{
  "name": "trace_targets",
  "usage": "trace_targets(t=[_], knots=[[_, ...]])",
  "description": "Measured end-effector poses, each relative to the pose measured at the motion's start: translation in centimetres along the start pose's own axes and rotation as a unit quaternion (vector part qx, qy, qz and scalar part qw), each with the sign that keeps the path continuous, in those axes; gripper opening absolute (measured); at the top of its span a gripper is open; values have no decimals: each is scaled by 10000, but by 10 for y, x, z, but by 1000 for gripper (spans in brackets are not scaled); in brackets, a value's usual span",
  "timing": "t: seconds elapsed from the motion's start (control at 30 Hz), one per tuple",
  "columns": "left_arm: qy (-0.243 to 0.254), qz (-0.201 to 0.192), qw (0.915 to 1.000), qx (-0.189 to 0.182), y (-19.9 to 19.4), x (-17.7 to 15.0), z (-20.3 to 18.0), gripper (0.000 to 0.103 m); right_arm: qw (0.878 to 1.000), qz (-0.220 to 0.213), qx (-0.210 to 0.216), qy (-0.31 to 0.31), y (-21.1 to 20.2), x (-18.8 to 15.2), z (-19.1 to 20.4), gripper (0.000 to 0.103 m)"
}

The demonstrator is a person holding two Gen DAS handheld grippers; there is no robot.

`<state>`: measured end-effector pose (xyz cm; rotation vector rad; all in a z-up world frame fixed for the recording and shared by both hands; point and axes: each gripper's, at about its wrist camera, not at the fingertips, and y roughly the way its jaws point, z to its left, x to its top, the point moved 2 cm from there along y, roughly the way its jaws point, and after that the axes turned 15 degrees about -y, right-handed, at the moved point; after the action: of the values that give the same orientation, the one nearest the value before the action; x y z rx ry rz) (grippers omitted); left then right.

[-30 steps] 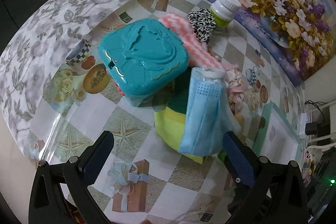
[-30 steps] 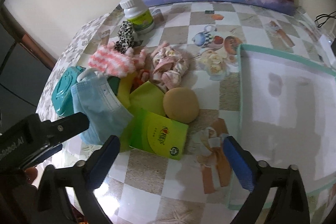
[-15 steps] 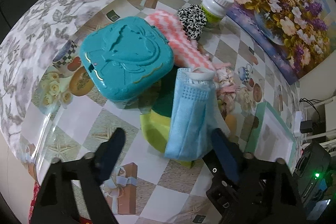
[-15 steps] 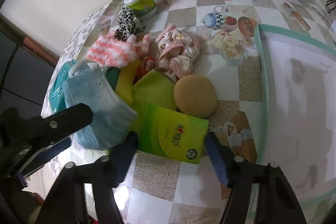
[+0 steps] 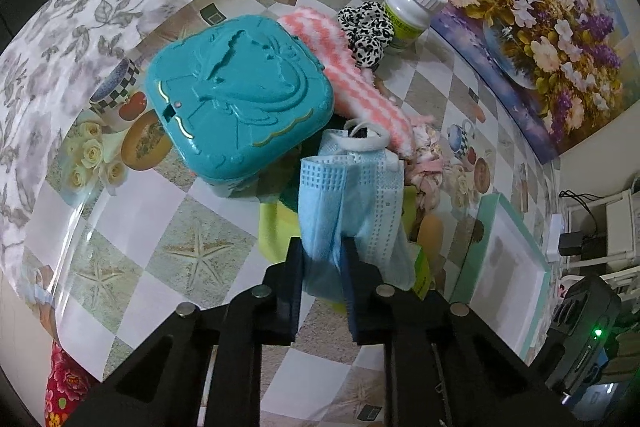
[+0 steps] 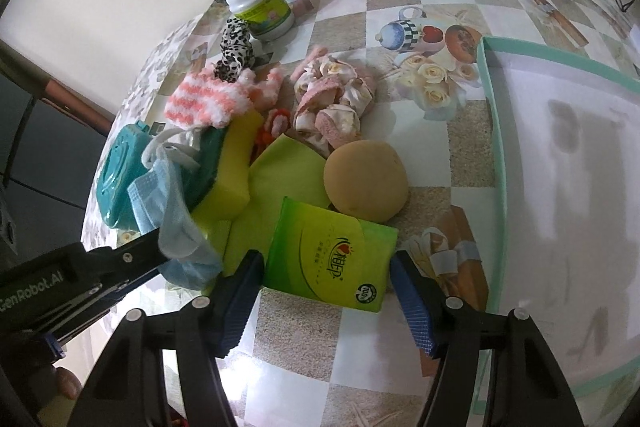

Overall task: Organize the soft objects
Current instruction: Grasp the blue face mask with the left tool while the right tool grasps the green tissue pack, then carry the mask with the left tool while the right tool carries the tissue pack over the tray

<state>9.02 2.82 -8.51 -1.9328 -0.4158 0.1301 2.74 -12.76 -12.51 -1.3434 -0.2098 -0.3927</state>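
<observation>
My left gripper [image 5: 322, 259] is shut on the near edge of a blue face mask [image 5: 352, 195], which drapes over a yellow-green sponge [image 6: 230, 163]; the mask also shows in the right wrist view [image 6: 168, 211]. My right gripper [image 6: 326, 287] is open, its fingers on either side of a green tissue pack [image 6: 330, 253]. Behind lie a tan round sponge [image 6: 366, 181], a pink scrunchie [image 6: 334, 107], a pink-white fuzzy sock [image 6: 204, 103] and a leopard scrunchie [image 6: 234, 49].
A teal plastic case [image 5: 236, 95] sits left of the pile. A white pill bottle [image 6: 258, 3] stands at the back by a flower painting [image 5: 520, 7]. A mint-rimmed white tray [image 6: 490, 99] lies to the right.
My left gripper has moved in and shut on the blue mask. My right gripper has come closer to the tissue pack and its fingers have narrowed around it.
</observation>
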Motion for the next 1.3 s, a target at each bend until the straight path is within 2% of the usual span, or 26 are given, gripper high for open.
trace_targets(t=[0.3, 0.73, 1.03, 1.3], knots=[[60, -89, 9999, -14, -7, 0, 1, 12, 9999, -13, 60, 109, -3, -1, -3, 68], [232, -427, 9987, -147, -27, 2, -7, 9, 9996, -164, 141, 178, -19, 1, -7, 67], [478, -908, 9933, -540, -59, 2, -19, 6, 9988, -444, 158, 125, -43, 6, -2, 67], [633, -1435, 9806, -1177, -94, -2, -28, 5, 9956, -926, 92, 142, -80, 13, -4, 67]])
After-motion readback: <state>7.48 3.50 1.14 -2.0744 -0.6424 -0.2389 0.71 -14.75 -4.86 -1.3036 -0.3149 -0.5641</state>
